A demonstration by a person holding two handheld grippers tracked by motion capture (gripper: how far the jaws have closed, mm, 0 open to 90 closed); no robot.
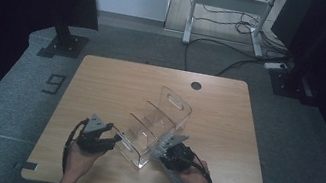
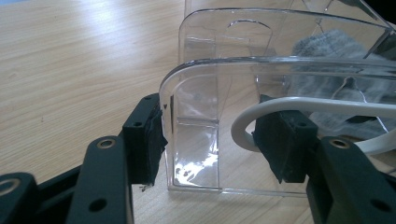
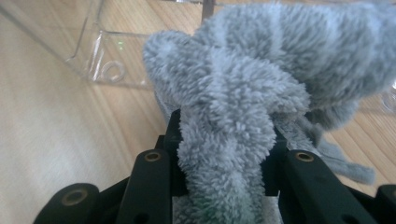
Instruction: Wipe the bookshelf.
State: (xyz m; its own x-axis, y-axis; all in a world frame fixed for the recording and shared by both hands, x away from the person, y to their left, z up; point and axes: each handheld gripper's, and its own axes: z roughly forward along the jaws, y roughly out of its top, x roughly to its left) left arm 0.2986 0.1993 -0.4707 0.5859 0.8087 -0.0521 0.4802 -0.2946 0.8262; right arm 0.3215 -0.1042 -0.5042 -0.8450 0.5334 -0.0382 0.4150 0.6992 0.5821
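1. The work looks early to midway: the left hand-held gripper (image 1: 114,140) steadies the near end of a clear plastic organizer (image 1: 157,126) on the desk (image 1: 102,81), and the grey fleece sock (image 3: 243,93) is not yet inside any compartment.
2. In the left gripper view, the left hand-held gripper's jaws straddle the organizer's end wall (image 2: 205,121), one pad (image 2: 147,140) touching the outer face and the other pad (image 2: 282,144) behind the wall; whether both press cannot be told.
3. A white cable (image 2: 303,109) loops across that inner pad.
4. The organizer is hard, glossy and see-through, with rounded top corners, a handle slot in its far end and upright dividers making several bays, all seemingly empty.
5. The right hand-held gripper (image 1: 171,155) sits just beside the organizer's right side, its jaws clamped on the sock.
6. The sock is soft, shaggy and faintly striped in two greys, bunched above the jaws.
7. Left to do, most likely: lift the sock over the wall and release it in a bay.
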